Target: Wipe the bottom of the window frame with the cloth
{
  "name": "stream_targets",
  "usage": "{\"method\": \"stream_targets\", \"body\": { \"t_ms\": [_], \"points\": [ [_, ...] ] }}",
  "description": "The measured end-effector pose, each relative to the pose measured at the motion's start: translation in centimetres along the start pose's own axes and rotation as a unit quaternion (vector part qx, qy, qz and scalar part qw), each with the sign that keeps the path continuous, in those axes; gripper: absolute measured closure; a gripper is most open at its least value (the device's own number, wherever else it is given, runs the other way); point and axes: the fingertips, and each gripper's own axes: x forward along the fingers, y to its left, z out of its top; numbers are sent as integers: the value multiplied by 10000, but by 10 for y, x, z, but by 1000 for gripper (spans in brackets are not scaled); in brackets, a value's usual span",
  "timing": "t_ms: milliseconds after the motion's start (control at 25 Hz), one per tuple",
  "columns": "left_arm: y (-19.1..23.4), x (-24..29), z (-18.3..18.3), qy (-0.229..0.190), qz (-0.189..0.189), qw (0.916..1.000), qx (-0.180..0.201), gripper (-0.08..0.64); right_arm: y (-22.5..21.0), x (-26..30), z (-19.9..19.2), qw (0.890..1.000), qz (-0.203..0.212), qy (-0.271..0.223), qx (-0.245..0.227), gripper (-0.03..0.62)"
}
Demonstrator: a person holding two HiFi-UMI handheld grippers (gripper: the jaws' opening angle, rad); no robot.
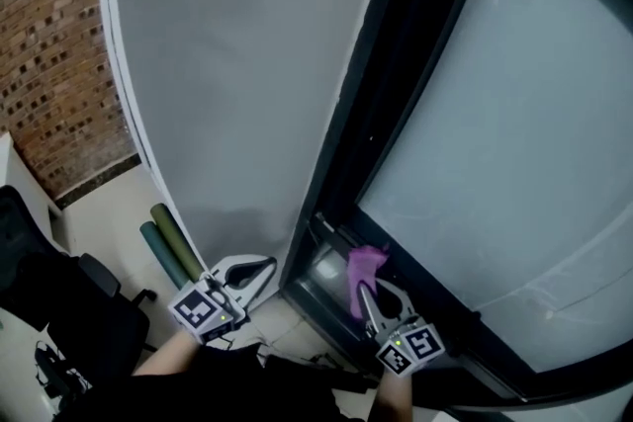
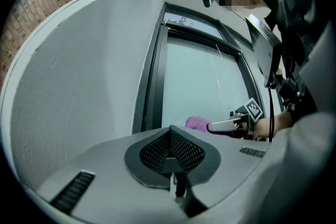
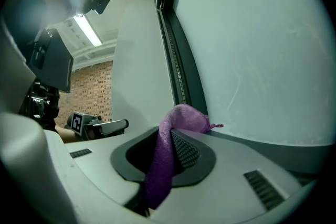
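The purple cloth [image 3: 167, 157] is pinched between the closed jaws of the right tool [image 1: 371, 295]. Its bunched top pokes past the tips and sits at the bottom of the dark window frame [image 1: 331, 212], close under the frosted glass [image 1: 495, 114]. The left tool [image 2: 170, 132] has its jaws pressed together with nothing between them. It is held by the grey wall [image 1: 227, 64], beside the frame and apart from the cloth. The frame runs up and away between wall and glass. Two green rolls [image 1: 168, 247] lean at the wall's foot, near a black chair [image 1: 59, 311] and a brick wall [image 1: 49, 35].
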Motion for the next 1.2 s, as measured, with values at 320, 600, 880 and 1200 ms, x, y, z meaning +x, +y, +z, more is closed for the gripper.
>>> {"method": "stream_targets", "body": {
  "t_ms": [320,600,880,1200],
  "points": [
    [3,-6,3,-175,37,9998,-51,559,7,5,18,9988,53,-455,-145,526],
    [9,-8,5,-214,110,9997,-63,559,12,15,14,9989,123,-357,-263,528],
    [13,-12,4,-246,166,9995,-99,559,20,18,9,9990,203,-335,-234,528],
    [15,-23,3,-212,279,9993,-114,559,27,19,4,9993,227,-214,-206,528]
  ]
}}
